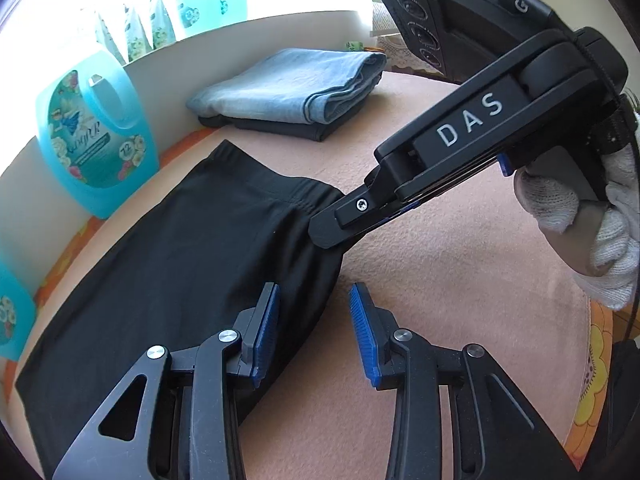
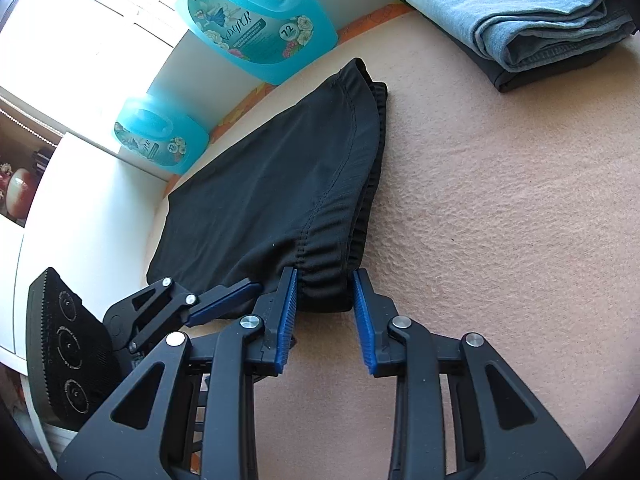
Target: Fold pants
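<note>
1. Two hand-held black grippers with blue ribbed pads are over the black stretchy pants, which lie folded lengthwise on the peach fleece blanket, running toward the white wall.
2. Right gripper sits at the near corner of the elastic waistband, and a bunched fold of the fabric fills the gap between its blue pads, which touch it on both sides: a pinch on the pants.
3. Left gripper hangs above the pants' near edge, pads spread, with only blanket and the cloth's edge showing in the gap; nothing gripped.
4. From the left wrist view, a white knitted glove holds the right tool, whose tip meets the waistband corner.
5. Beyond the pants, a stack of folded clothes, light blue denim on top of dark fabric, rests on the blanket, well apart.
6. Turquoise detergent jugs with flowered labels stand along the wall, just beside the pants' far edge.
</note>
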The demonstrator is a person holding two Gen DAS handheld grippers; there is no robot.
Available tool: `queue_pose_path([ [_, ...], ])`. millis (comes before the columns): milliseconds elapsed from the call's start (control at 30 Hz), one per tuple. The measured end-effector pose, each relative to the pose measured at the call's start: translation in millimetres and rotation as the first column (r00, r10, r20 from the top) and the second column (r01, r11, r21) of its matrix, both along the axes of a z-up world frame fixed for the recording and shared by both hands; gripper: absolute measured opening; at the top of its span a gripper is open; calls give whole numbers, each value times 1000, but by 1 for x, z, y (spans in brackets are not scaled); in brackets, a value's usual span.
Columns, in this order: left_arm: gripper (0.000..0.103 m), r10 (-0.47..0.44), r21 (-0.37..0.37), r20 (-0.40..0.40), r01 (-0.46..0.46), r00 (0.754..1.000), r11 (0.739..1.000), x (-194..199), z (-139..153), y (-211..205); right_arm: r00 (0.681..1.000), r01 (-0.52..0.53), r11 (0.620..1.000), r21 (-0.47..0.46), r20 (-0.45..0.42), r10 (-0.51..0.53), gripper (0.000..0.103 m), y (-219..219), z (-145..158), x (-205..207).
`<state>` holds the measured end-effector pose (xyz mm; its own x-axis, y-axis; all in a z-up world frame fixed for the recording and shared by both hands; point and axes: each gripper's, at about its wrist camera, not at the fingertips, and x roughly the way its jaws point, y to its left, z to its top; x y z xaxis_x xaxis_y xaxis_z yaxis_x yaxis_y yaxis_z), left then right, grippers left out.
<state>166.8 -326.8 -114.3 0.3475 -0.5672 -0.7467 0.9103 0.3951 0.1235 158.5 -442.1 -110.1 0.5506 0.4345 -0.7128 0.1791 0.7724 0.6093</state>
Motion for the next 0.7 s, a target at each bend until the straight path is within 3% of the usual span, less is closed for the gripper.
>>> queue_pose_path([
  [100, 35, 12, -4, -15, -12, 1000, 1000, 6, -5, -9, 1000, -8, 1000, 21, -1, 8, 30, 0, 0, 2],
  [167, 21, 29, -18, -32, -29, 999, 999, 12, -6, -10, 1000, -5, 999, 41, 0, 5, 30, -2, -2, 2],
  [267, 13, 42, -43, -84, -46, 996, 998, 20, -7, -7, 1000, 25, 995, 96, 4, -26, 36, -13, -7, -2],
  [333, 12, 55, -58, -103, -61, 993, 996, 23, -8, -4, 998, 69, 993, 98, 5, -69, 50, -23, -9, -7],
  [367, 12, 59, -70, -114, -67, 992, 995, 24, -7, -2, 996, 86, 991, 102, 5, -87, 52, -27, -10, -8],
  [500, 11, 77, -118, -164, -97, 983, 988, 30, -3, 6, 994, 109, 972, 206, -8, -110, 57, -36, -17, -5],
  [700, 11, 82, -131, -168, -105, 982, 986, 30, -1, 6, 995, 99, 958, 269, -27, -95, 60, -27, -22, 11],
])
